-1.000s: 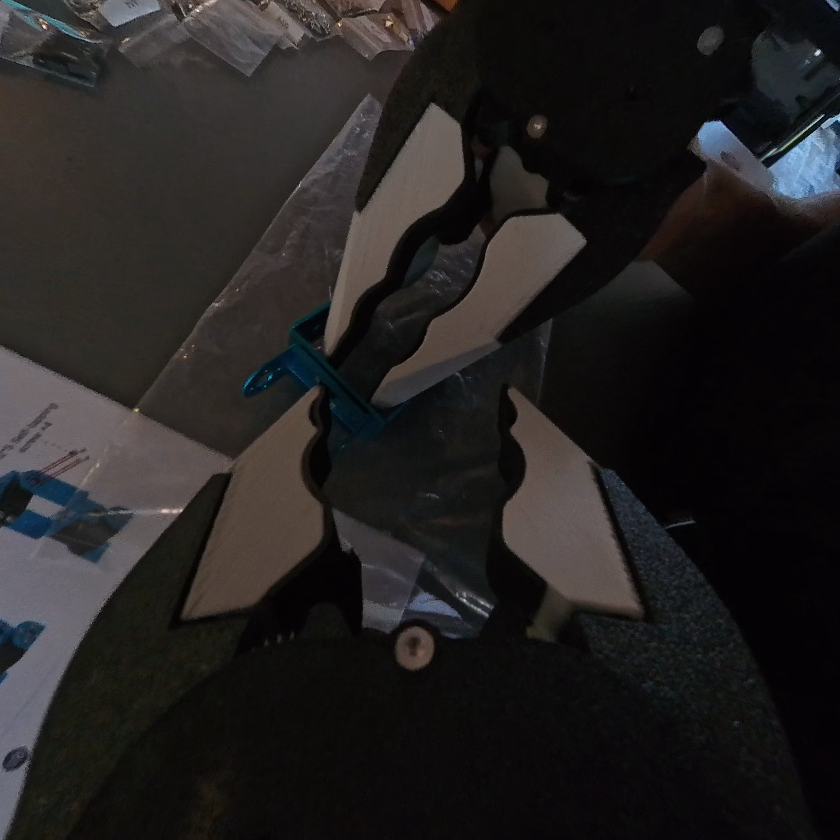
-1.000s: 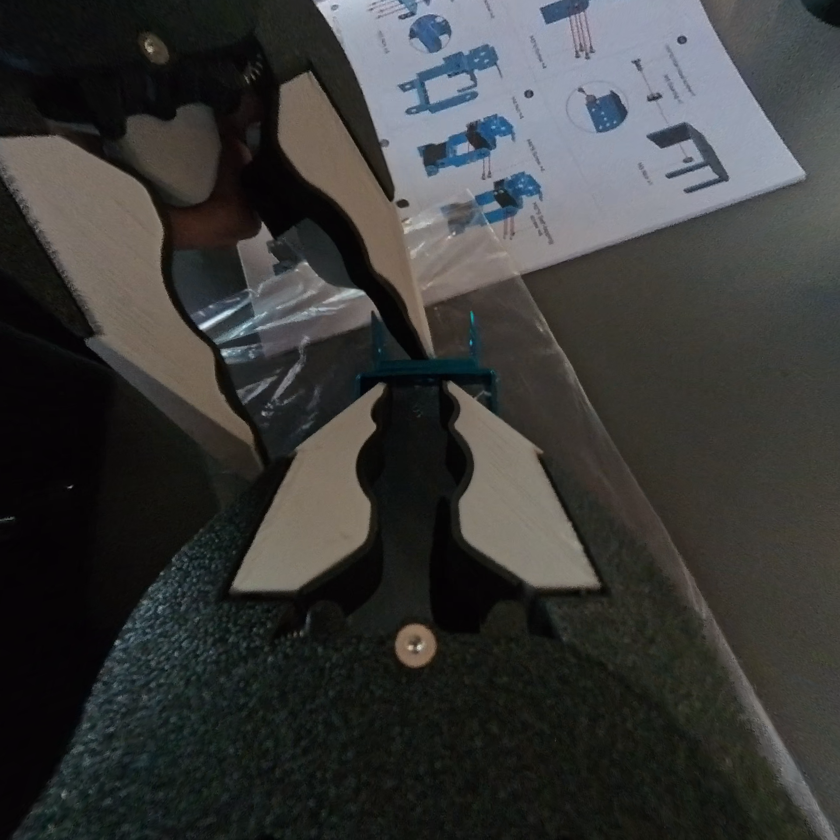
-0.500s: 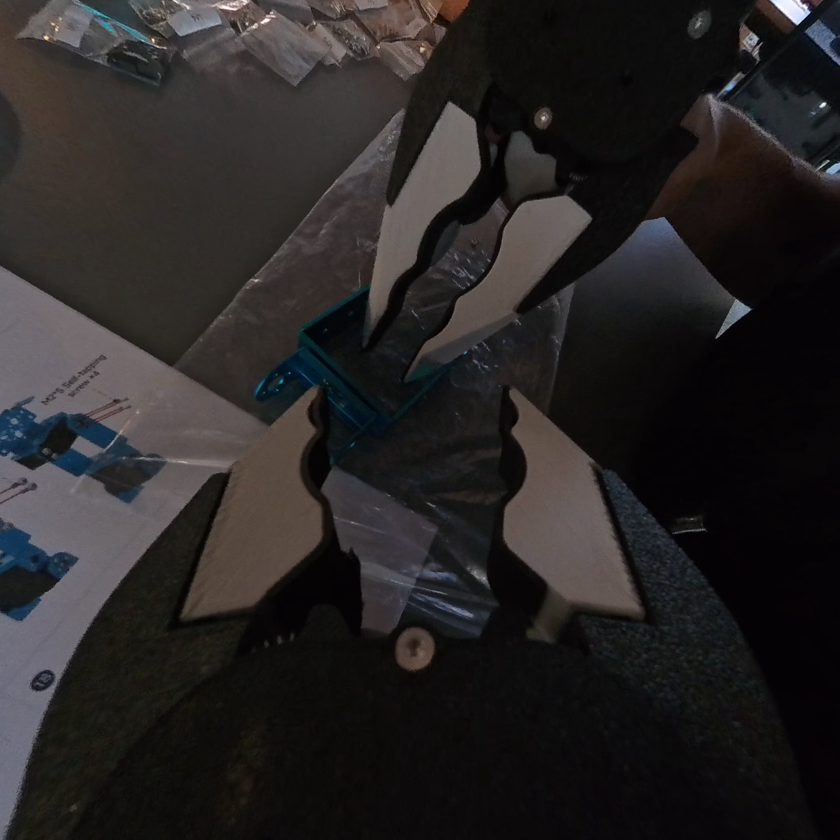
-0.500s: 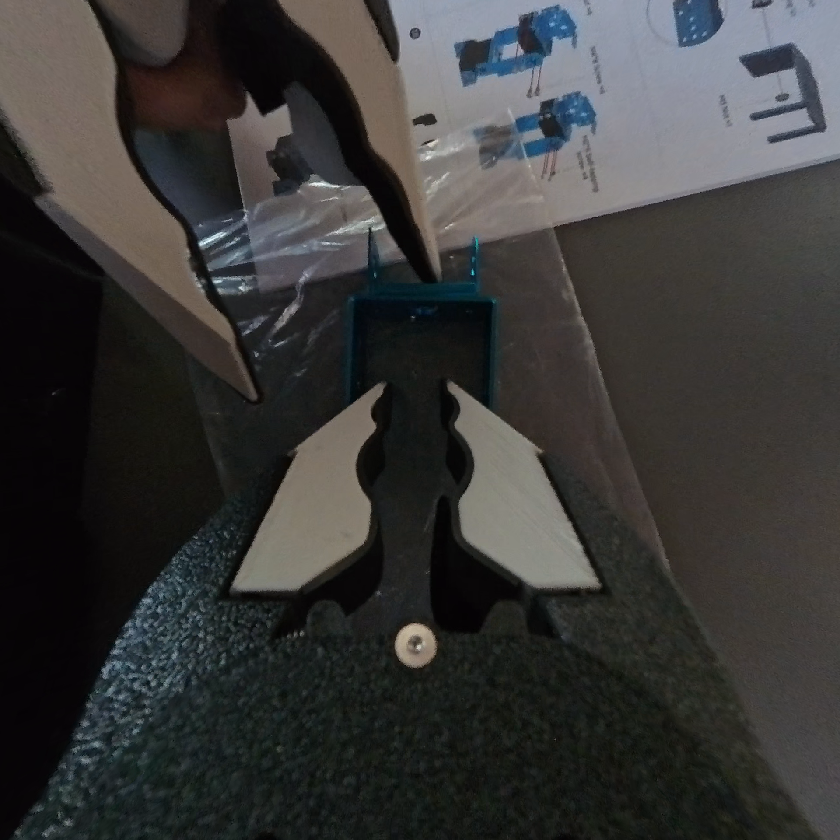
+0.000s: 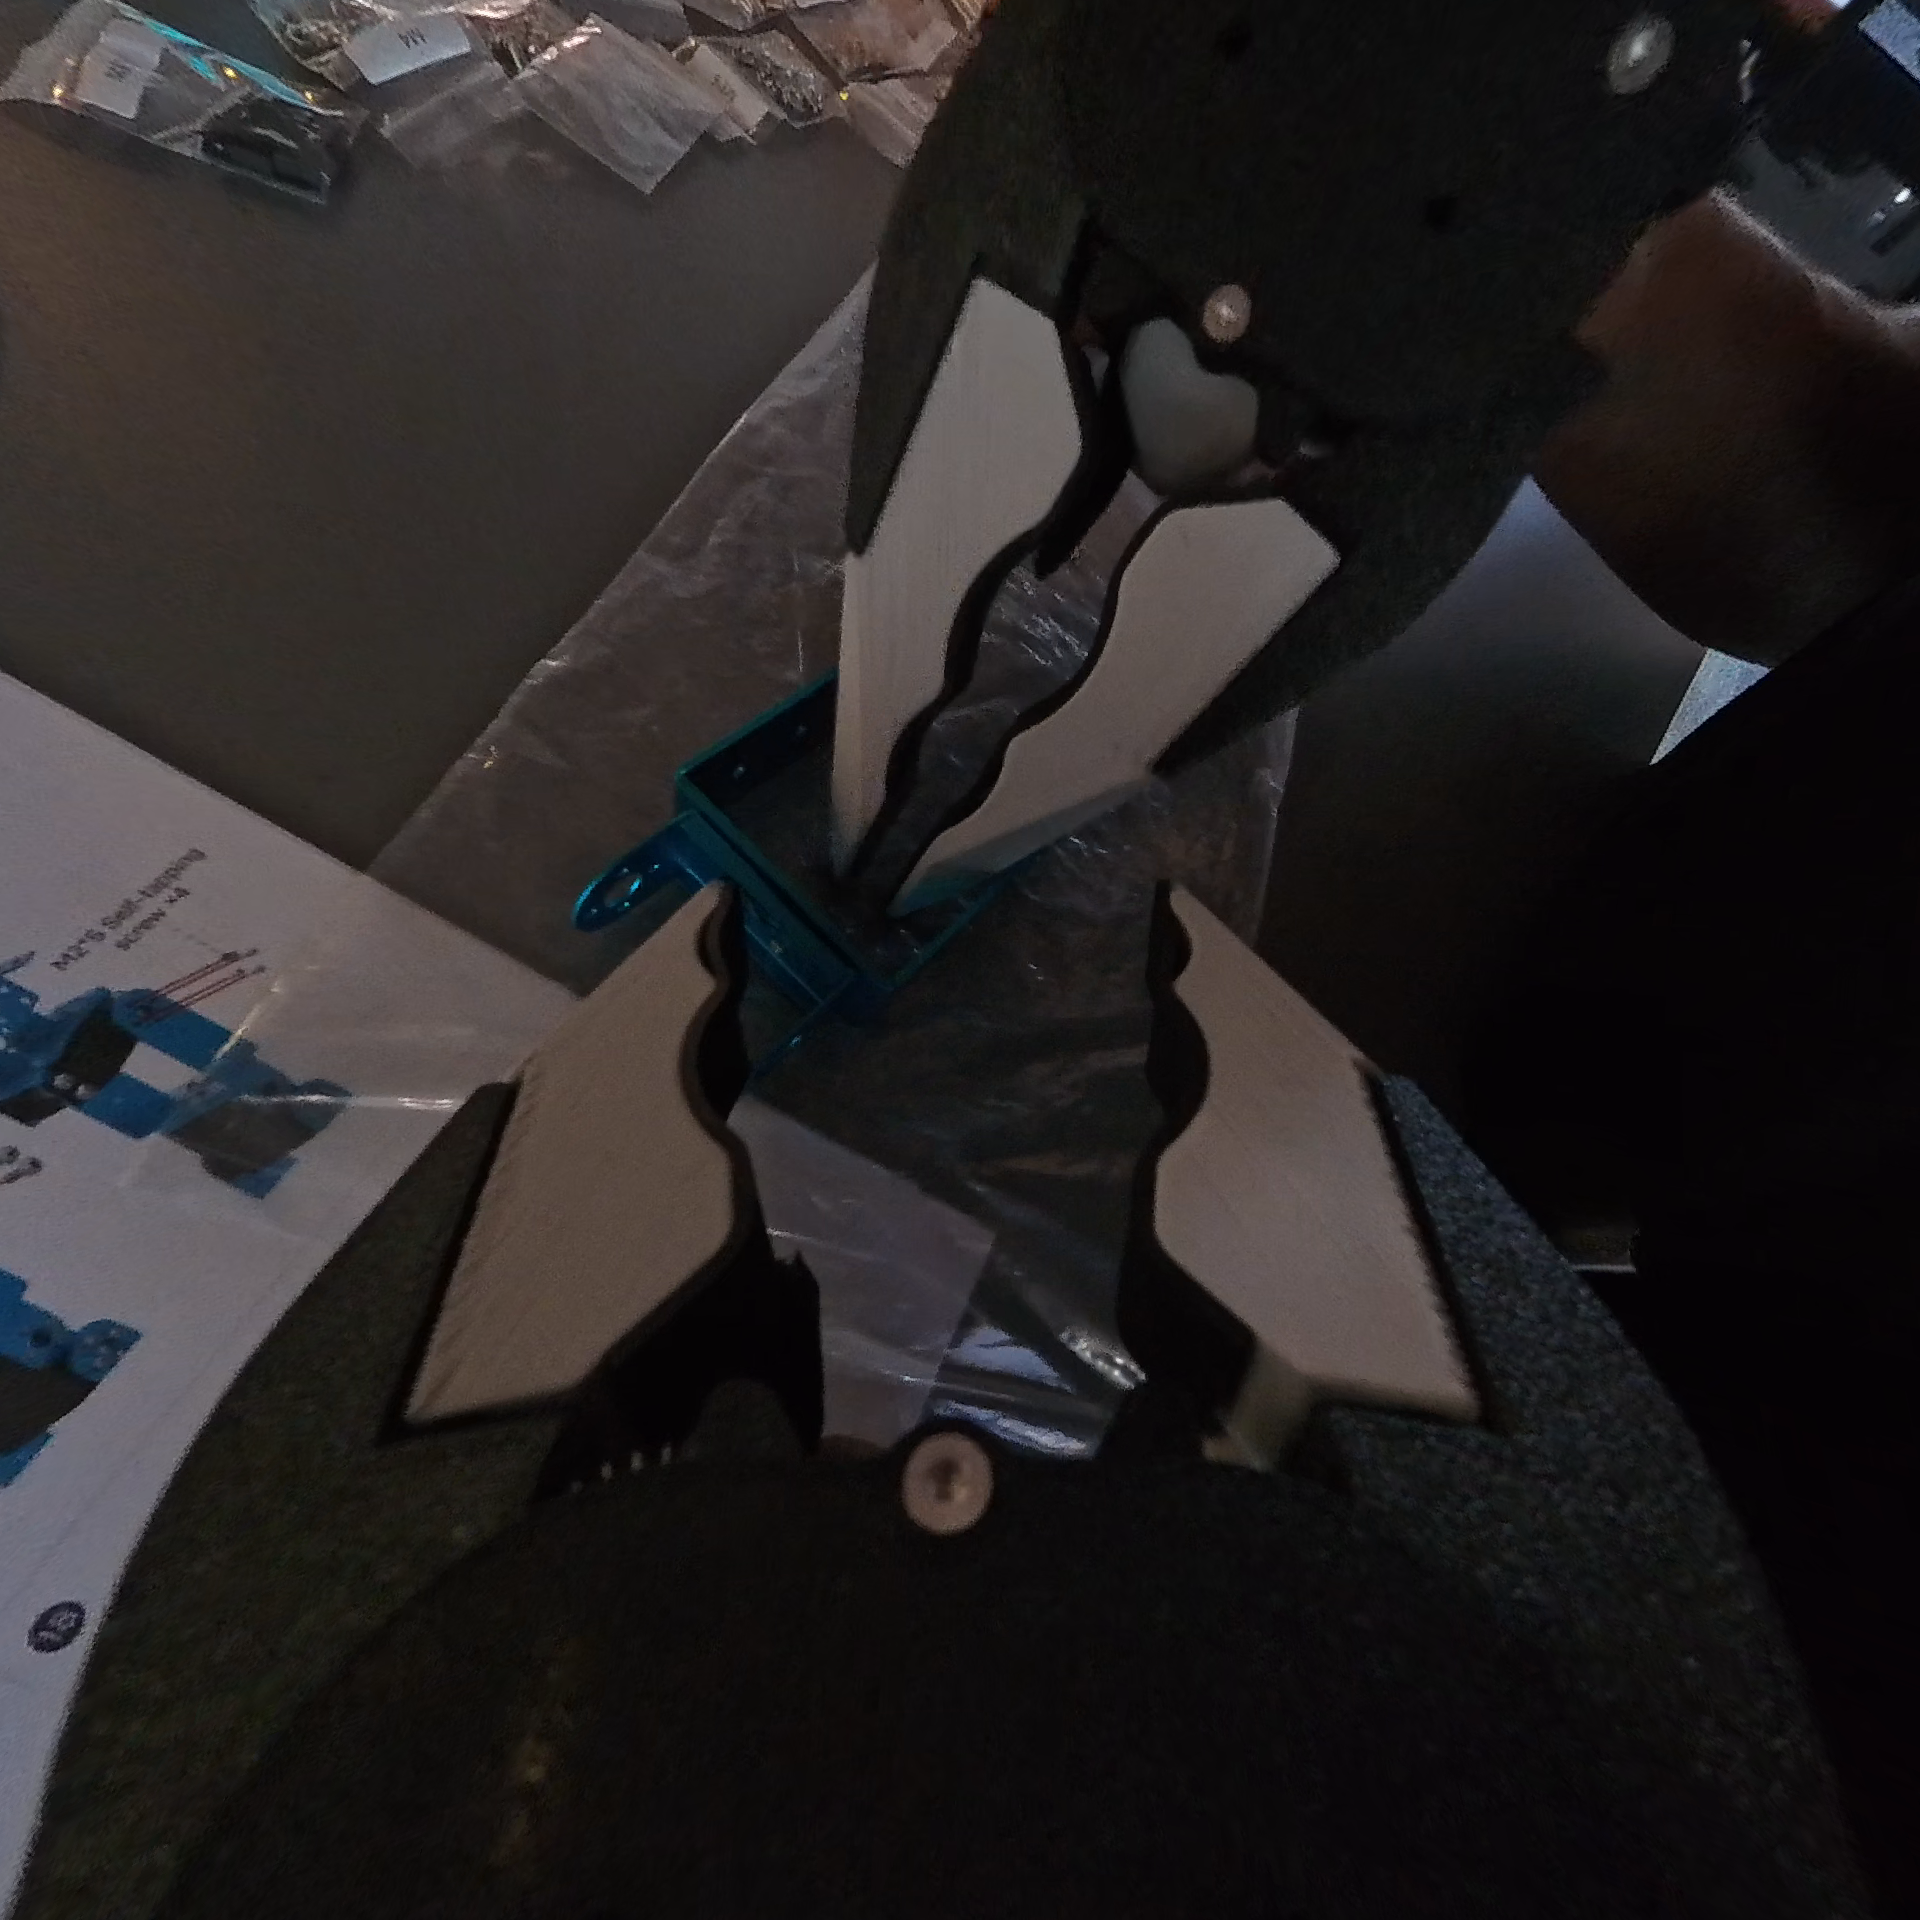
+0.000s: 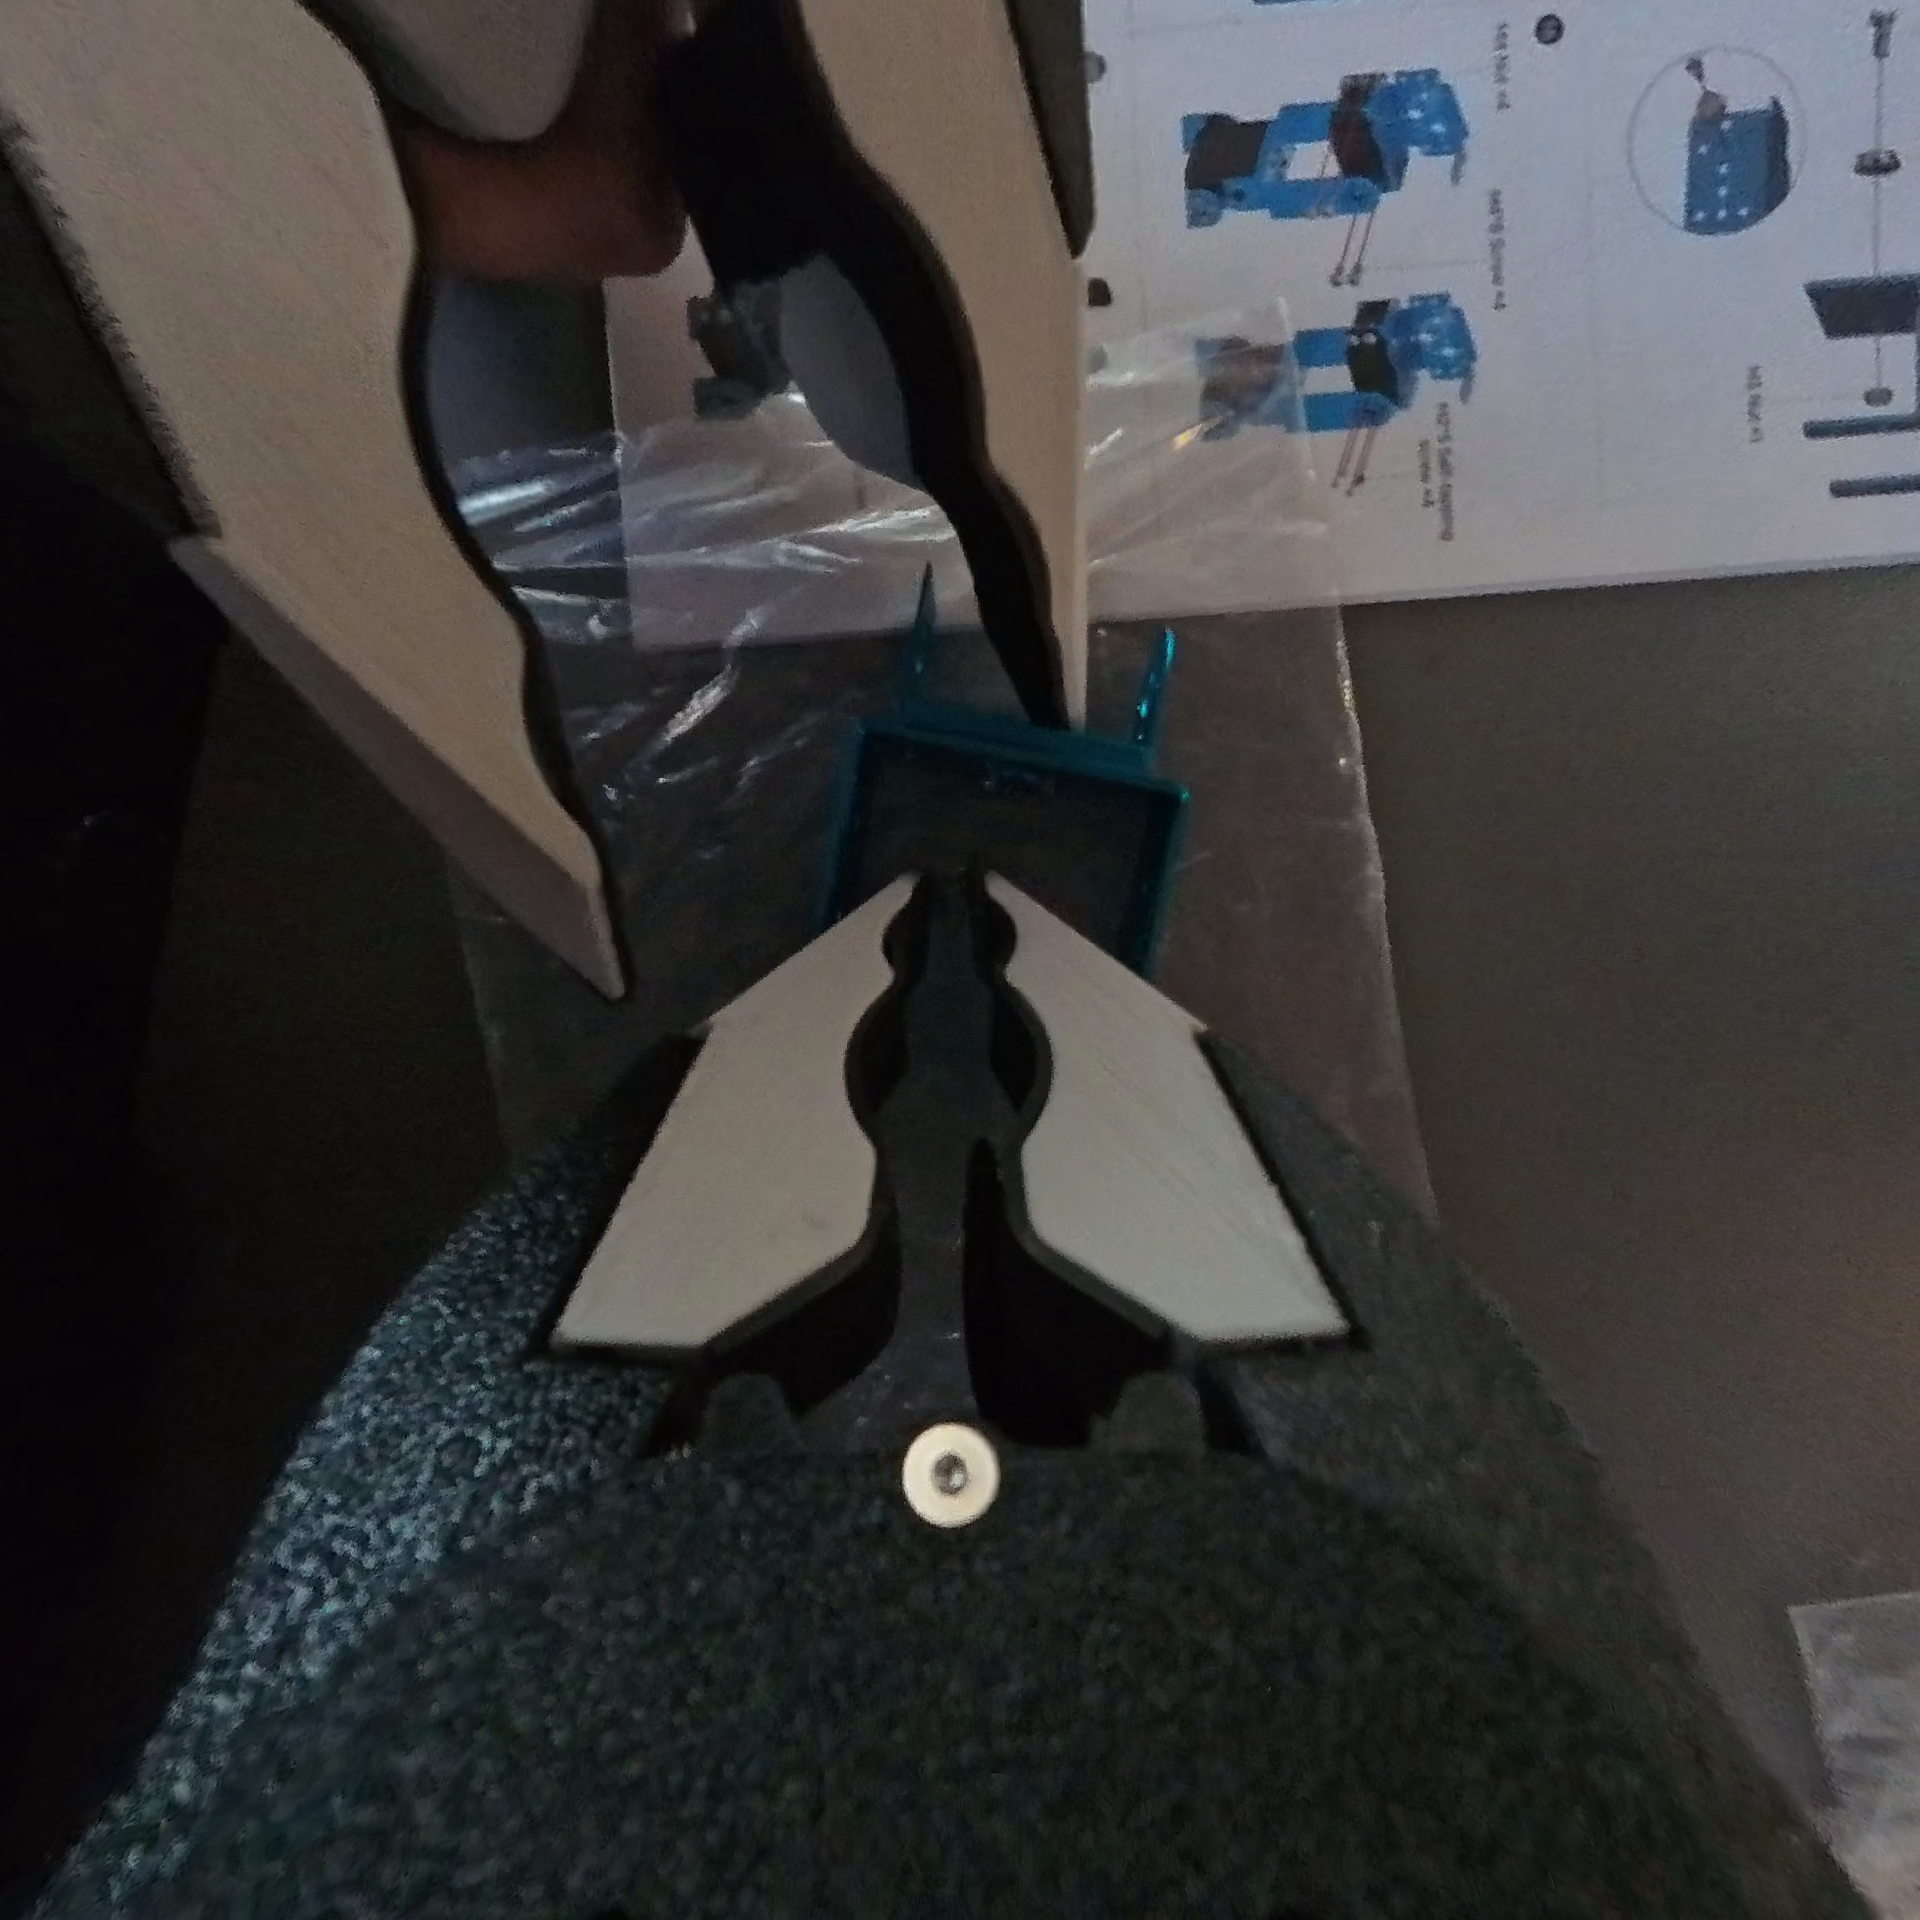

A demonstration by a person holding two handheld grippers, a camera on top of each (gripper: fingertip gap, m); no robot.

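Note:
A blue metal bracket [image 5: 764,753], a small rectangular frame with two tabs, lies on a clear plastic bag [image 5: 644,644] on the grey table. My left gripper [image 5: 945,914] is open and empty. Its left fingertip [image 5: 712,920] is against the bracket's tabbed wall. My right gripper [image 5: 883,888] comes down from above with its tips nearly together inside the frame. I cannot tell whether it pinches the plastic. In the right wrist view my right gripper [image 6: 951,883] is shut at the bracket [image 6: 1166,883]. The open left gripper [image 6: 826,842] stands over the bracket's far wall.
A printed instruction sheet [image 5: 208,1039] lies left of the bag and shows in the right wrist view [image 6: 1558,312]. Several small bags of parts [image 5: 520,83] lie at the table's far edge. A person's hand [image 5: 1714,416] holds the right gripper. Another clear bag [image 6: 1860,1714] lies near right. The tips of both grippers are at nearly the same place.
My right gripper pulled back from the bracket's far wall, closed its jaws further and dipped its tips into the frame. My left gripper stayed open beside the bracket.

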